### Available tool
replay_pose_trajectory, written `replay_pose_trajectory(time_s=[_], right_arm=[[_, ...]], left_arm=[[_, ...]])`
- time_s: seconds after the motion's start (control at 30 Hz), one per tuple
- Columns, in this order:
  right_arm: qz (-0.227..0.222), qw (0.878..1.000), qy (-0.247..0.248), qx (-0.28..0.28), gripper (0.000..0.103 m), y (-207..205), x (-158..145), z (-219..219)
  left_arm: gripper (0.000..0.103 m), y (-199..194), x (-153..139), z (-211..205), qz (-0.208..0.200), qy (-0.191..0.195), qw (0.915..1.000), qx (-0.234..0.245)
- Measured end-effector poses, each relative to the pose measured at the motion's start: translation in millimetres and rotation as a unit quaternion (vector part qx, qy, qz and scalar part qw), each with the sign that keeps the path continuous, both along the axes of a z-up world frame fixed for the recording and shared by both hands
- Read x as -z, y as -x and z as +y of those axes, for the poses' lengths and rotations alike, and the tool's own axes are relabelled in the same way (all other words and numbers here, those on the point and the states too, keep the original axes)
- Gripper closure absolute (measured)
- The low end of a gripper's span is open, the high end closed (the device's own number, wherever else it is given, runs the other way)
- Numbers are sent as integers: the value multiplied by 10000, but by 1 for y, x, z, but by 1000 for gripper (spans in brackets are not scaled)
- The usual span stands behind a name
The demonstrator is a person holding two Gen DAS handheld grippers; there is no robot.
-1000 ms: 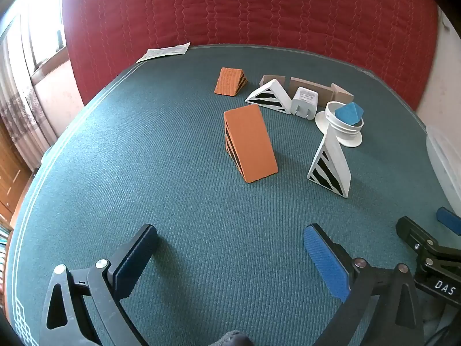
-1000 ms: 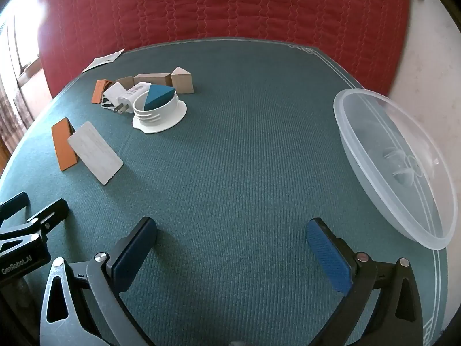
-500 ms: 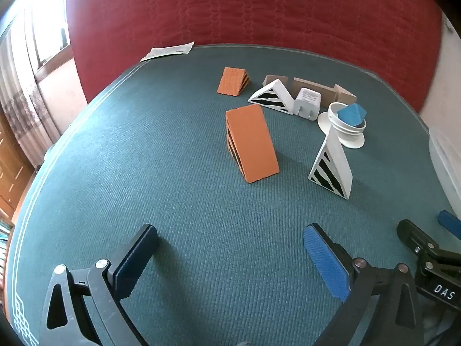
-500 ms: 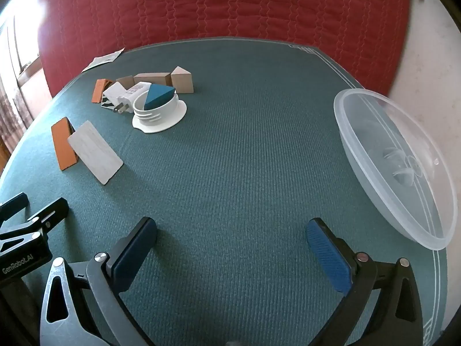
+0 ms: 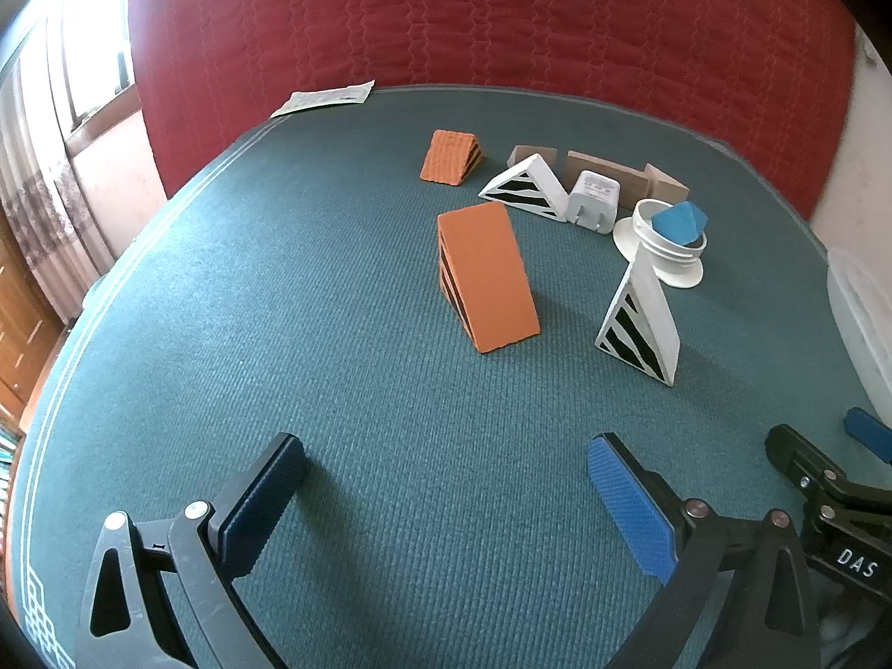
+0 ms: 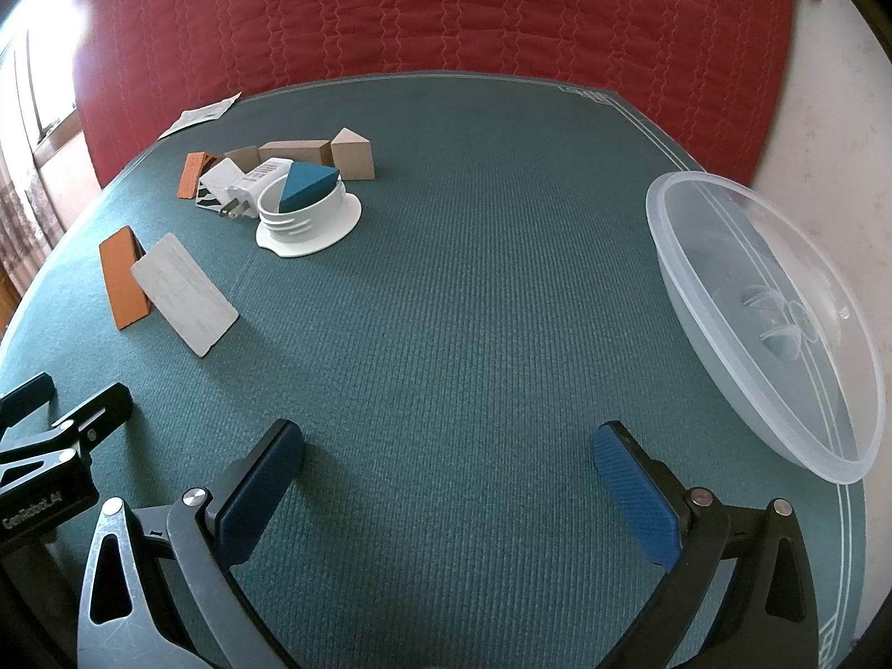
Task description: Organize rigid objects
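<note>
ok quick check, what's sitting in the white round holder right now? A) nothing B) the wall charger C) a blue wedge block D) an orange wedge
C: a blue wedge block sits inside the white round holder, sticking up above its rim; the wall charger lies beside it on the green mat.

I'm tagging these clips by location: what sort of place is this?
Probably a room in a home: a table with a green cloth stands against a red quilted backing, with a curtained window to the left and a clear plastic basin waiting.
</note>
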State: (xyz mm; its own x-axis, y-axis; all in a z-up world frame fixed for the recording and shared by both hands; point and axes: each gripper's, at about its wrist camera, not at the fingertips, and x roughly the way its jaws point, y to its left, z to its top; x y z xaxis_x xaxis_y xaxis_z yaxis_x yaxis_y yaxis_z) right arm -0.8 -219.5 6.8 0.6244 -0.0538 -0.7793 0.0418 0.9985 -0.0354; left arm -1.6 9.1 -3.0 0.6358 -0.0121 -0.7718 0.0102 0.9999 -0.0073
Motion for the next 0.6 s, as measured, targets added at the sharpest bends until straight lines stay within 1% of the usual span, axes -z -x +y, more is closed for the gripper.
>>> replay_pose_trajectory(time_s=[0.23,0.37,0.47,0.6], right_arm=[[9,10000,-7,-13,0,0,0,1],[80,9999,-52,-143,0,1,-1,1],[111,9996,-50,-236,0,0,-1,-1],[96,9994,-6,-336,0,4,-2,1]], left_arm=[[0,1,-2,3,44,-24,9998,173],[0,-3,-3,2,110,-67,9997,210],[0,-7,-5,2,159,-85,9997,157],[1,-18,-7,8,229,-69,9997,-100]])
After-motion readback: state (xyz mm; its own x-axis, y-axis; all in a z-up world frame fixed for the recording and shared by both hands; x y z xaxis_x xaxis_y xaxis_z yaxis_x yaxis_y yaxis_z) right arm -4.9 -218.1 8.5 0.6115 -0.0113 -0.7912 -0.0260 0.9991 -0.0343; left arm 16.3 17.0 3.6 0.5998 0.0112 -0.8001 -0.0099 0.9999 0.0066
